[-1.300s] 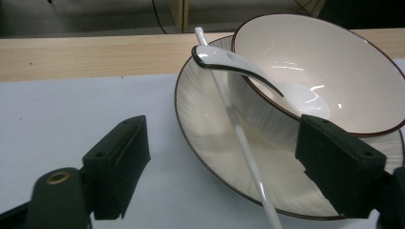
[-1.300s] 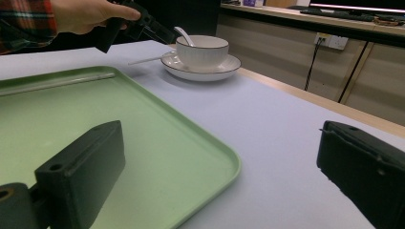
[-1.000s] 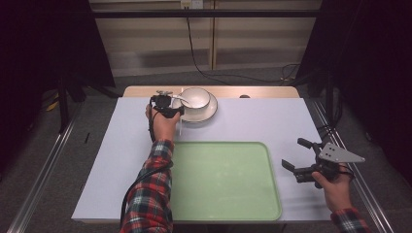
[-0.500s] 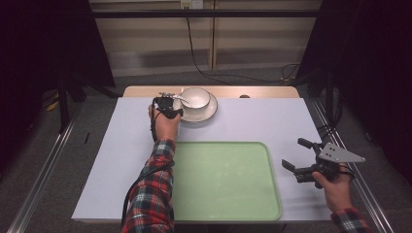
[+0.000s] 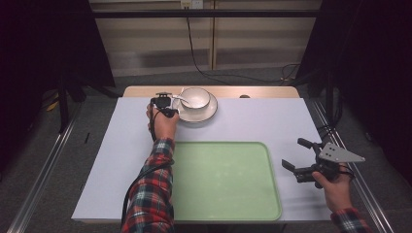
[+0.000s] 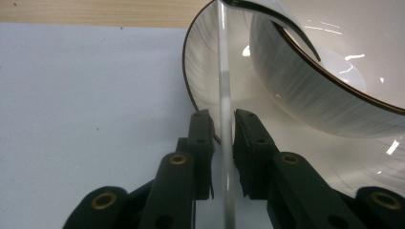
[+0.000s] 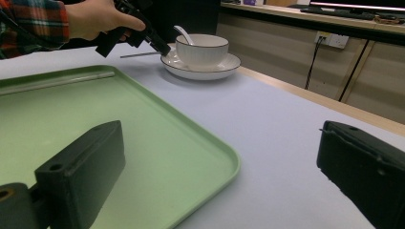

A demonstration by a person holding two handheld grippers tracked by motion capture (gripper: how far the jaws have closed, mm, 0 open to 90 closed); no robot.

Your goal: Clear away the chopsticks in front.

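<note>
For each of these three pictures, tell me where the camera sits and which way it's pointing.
High view: fixed above the near table edge, looking forward and down; both forearms, left gripper and right gripper show.
Left gripper view: rides that gripper, facing the white dark-rimmed plate; its jaws have just been closing on the pale spoon handle.
Right gripper view: rides the open right gripper, looking across the green plastic tray.
Shared: the white ceramic bowl and plate appear in all three views.

No readable text or labels anywhere

A white table (image 5: 121, 145) bears a green tray (image 5: 223, 179) and a saucer (image 5: 206, 114).
</note>
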